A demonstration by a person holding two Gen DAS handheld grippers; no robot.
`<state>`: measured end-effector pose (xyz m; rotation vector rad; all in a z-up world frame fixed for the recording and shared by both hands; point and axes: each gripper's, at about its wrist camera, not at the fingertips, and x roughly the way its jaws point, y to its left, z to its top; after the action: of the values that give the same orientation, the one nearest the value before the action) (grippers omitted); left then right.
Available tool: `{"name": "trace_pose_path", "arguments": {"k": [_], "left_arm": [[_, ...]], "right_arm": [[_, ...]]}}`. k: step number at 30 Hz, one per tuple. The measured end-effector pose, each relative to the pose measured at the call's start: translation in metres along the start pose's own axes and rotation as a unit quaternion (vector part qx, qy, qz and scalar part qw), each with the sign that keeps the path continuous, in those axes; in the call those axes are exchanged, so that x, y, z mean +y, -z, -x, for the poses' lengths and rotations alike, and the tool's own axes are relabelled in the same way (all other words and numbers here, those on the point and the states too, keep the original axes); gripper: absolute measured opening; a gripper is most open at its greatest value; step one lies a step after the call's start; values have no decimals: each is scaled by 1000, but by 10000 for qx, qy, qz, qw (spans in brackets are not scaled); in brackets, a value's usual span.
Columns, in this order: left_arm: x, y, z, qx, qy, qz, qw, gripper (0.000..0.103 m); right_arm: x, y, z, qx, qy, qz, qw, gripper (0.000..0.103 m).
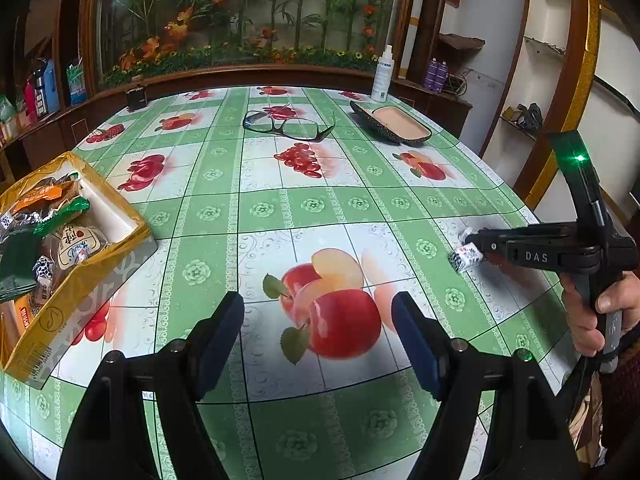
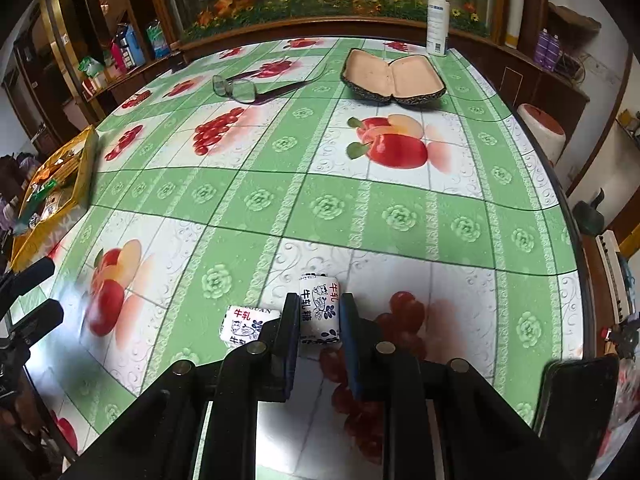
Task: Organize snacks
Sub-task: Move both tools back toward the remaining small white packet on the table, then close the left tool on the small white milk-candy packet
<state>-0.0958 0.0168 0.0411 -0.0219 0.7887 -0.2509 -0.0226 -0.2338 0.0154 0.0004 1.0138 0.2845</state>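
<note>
Your right tongs (image 2: 320,320) pinch one white milk candy (image 2: 320,310) on the desk (image 2: 320,200); lift straight, clear its twin (image 2: 242,326), toward the snack box (image 1: 76,280); left tongs (image 1: 318,320) gape empty.

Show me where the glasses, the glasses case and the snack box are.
Glasses (image 1: 289,125): left wrist view, on the bridge between the lenses.
Glasses case (image 2: 394,76): right wrist view, on the pink lining at the hinge.
Snack box (image 1: 116,216): left wrist view, on the white inner wall.
</note>
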Motion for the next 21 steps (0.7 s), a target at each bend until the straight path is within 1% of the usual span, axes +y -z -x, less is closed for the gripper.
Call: {"name": "trace_pose_path", "arguments": {"k": [2, 4, 7, 9, 10, 13, 14, 15, 17, 18, 19, 20, 21], "left_arm": [[3, -1, 1, -14, -4, 24, 10000, 75], [7, -3, 3, -12, 31, 79, 10000, 75], [15, -4, 3, 85, 136, 154, 9998, 75], [19, -3, 6, 115, 254, 166, 9995, 75], [20, -2, 8, 134, 329, 137, 9993, 75], [11, 5, 10, 368, 935, -181, 9948, 75], [5, 7, 9, 468, 1082, -306, 9926, 75], [-1, 8, 8, 515, 1140, -431, 9912, 75], [-19, 11, 6, 560, 1169, -709, 9890, 75], [-25, 12, 3, 585, 1124, -783, 9888, 75], [-33, 12, -3, 684, 982, -872, 9890, 70], [-37, 13, -7, 750, 867, -922, 9891, 60], [-40, 13, -13, 822, 732, -967, 9892, 56]], "right_arm": [[6, 3, 2, 67, -148, -91, 9998, 20], [17, 5, 0, 139, -491, -129, 9986, 20], [54, 5, -5, 253, -993, 106, 9947, 20], [71, -1, -10, 321, -1467, 69, 9886, 20], [74, -4, -11, 301, -1489, 79, 9884, 20], [70, -13, -13, 145, -1339, 50, 9909, 20], [65, -15, -14, 131, -1370, -45, 9905, 20], [61, -15, -15, 119, -1406, -132, 9899, 20], [53, -15, -18, 97, -1422, -267, 9894, 20], [50, -13, -19, 68, -1431, -304, 9892, 20], [50, -12, -18, 55, -1442, -319, 9890, 20], [48, -11, -18, 53, -1474, -344, 9885, 20], [46, -10, -18, 47, -1511, -370, 9878, 20]]}}
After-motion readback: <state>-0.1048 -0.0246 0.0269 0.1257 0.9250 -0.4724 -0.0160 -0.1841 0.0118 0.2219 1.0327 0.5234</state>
